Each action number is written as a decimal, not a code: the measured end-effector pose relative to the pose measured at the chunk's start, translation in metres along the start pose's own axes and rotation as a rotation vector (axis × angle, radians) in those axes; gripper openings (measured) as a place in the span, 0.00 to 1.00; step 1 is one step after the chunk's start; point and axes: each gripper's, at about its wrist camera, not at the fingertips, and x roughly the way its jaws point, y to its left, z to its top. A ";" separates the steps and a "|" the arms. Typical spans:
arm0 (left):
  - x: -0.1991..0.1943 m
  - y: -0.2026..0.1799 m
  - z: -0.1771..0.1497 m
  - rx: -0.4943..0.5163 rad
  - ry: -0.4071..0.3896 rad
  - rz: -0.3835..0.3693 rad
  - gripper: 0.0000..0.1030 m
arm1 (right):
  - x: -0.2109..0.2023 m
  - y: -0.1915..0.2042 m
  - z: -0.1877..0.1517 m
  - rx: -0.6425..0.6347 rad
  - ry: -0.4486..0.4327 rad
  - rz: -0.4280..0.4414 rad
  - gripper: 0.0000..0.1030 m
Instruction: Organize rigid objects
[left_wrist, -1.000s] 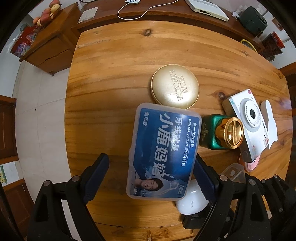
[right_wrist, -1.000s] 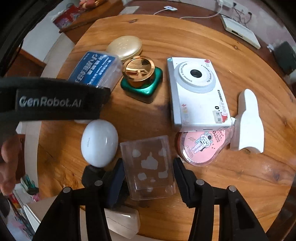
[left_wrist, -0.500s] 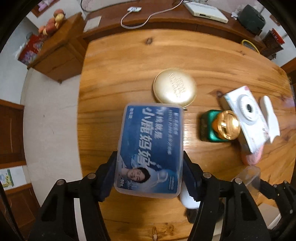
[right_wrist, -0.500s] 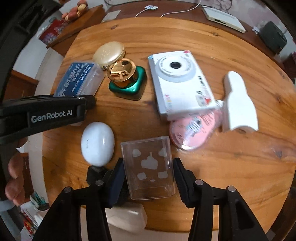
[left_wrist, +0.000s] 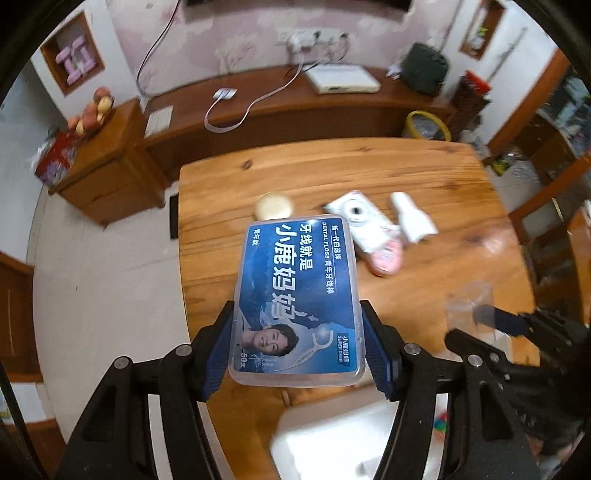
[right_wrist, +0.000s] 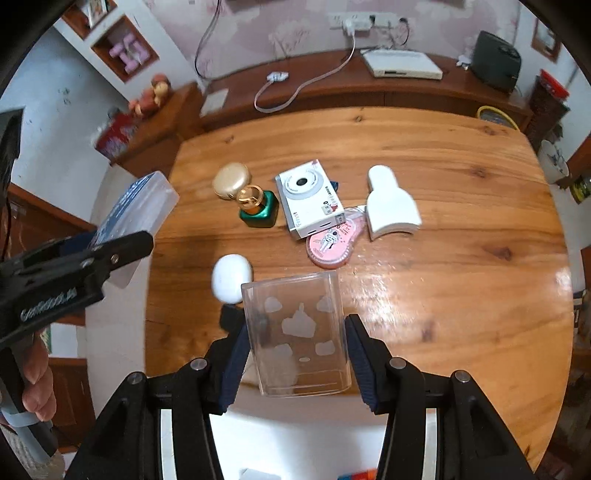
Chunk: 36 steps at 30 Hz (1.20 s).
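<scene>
My left gripper is shut on a blue dental floss box and holds it high above the round wooden table; the box also shows in the right wrist view. My right gripper is shut on a clear plastic case with white thumb and cloud prints, lifted over the table's near edge. On the table lie a gold round compact, a green bottle with a gold cap, a white camera, a pink tape dispenser, a white holder and a white earbud case.
A white bin sits below the table's near edge. A small black object lies by the earbud case. A wooden sideboard with a cable and a white device runs behind the table. A cabinet stands at the left.
Both grippers rose and pulled back from the table. The left one closed on the floss box and lifted it. The right one kept hold of the clear case.
</scene>
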 end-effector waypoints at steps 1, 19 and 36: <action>-0.009 -0.005 -0.006 0.009 -0.012 -0.007 0.64 | -0.009 0.003 -0.007 -0.002 -0.017 0.005 0.50; -0.121 -0.088 -0.091 0.040 -0.111 -0.106 0.64 | -0.153 0.004 -0.111 -0.068 -0.248 0.066 0.50; -0.065 -0.132 -0.155 0.014 0.064 0.039 0.65 | -0.139 -0.012 -0.177 -0.155 -0.196 0.003 0.50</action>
